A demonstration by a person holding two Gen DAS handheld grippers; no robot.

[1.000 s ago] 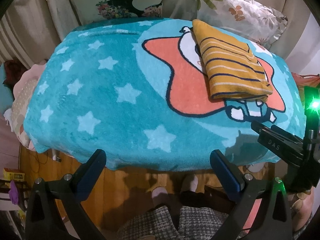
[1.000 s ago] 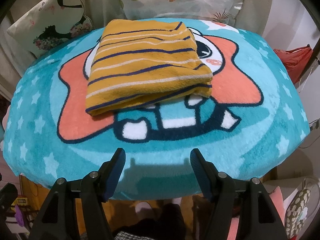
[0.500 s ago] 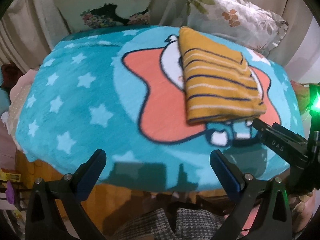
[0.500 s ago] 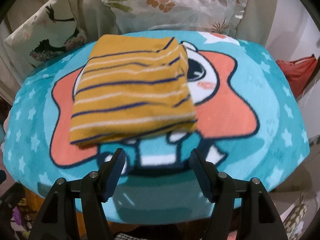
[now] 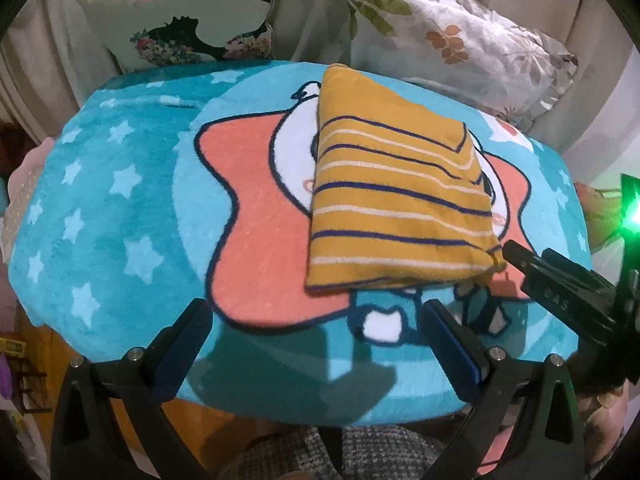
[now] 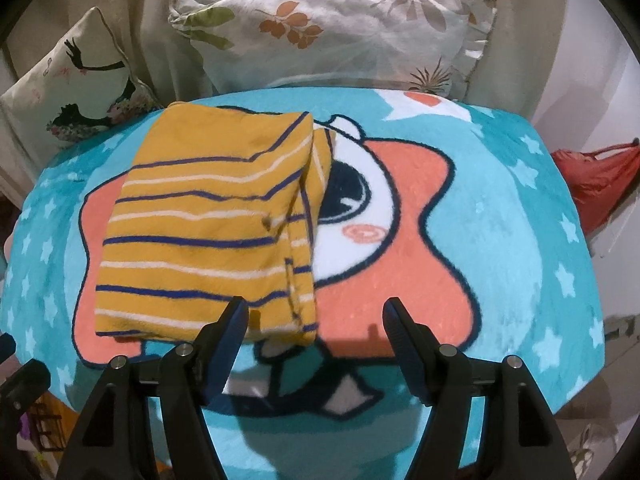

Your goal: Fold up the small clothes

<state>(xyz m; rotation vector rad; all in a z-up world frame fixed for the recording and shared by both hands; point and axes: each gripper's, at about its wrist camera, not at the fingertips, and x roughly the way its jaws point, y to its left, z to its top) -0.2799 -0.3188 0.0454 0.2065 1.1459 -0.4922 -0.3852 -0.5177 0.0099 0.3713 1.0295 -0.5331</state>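
Both my grippers have advanced: right gripper (image 6: 314, 316) wide at the folded striped garment (image 6: 208, 232), left gripper (image 5: 316, 316) wide just before it.

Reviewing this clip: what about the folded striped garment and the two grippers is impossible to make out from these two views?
- Folded striped garment: what kind it is and how many layers; the folds hide the inside in both views.
- Garment's near edge: in the right wrist view, the right gripper finger covers part of it.
- Right gripper in the left wrist view: only one finger shows; the frame edge cuts the rest.
- Blanket underside: hidden.
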